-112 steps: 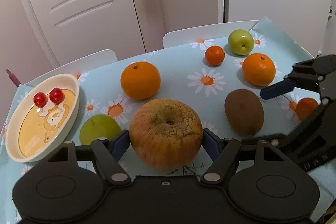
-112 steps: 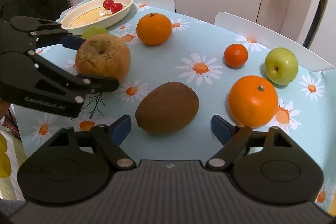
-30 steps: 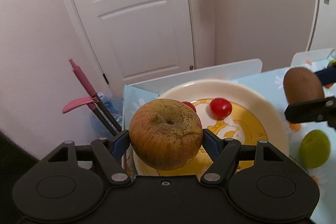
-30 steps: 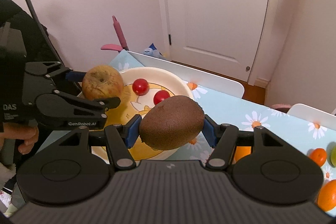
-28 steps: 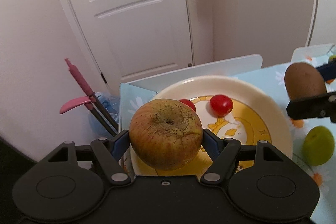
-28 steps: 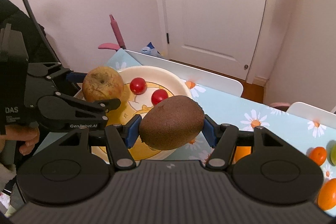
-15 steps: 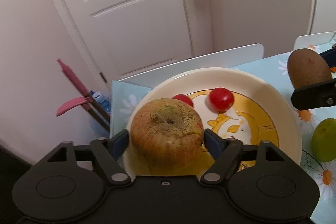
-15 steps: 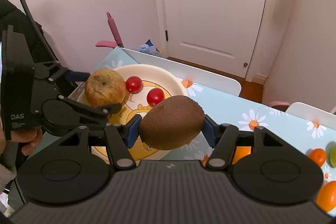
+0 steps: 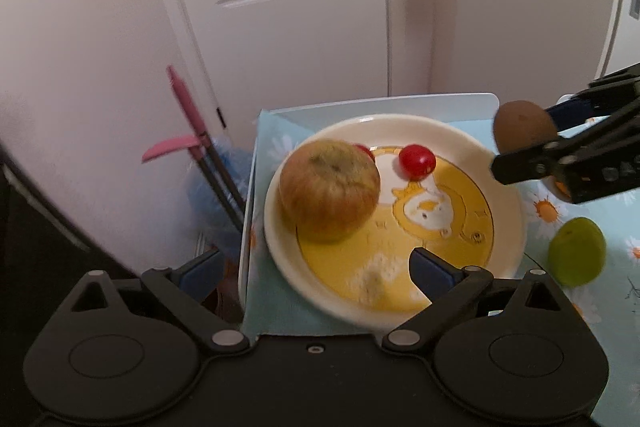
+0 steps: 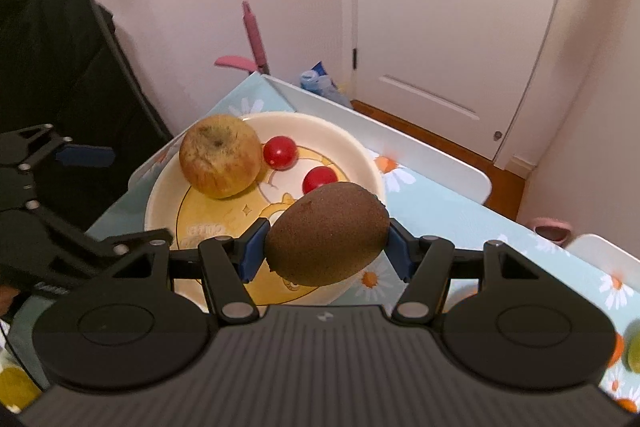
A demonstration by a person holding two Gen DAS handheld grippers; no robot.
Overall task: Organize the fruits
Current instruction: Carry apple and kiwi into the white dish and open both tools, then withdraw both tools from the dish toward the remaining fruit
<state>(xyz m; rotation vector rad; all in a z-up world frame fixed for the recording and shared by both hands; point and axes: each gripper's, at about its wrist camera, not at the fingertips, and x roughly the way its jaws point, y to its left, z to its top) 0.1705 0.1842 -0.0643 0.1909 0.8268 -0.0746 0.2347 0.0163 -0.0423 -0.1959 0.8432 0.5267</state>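
Apple [image 9: 329, 190] sits in plate [image 9: 505, 223], beyond just-opened left tongs [image 9: 316, 265]; right tongs [image 10: 325, 247] clamp kiwi [image 10: 327, 233].

I count one wrinkled apple [image 9: 329, 190], two cherry tomatoes [image 10: 280, 152] [image 10: 319, 179], one kiwi [image 10: 327, 233], one green fruit [image 9: 576, 251] at the right of the frame, and one cream plate [image 9: 508, 187]. Two grippers: left [image 9: 316, 267], right [image 10: 326, 251].
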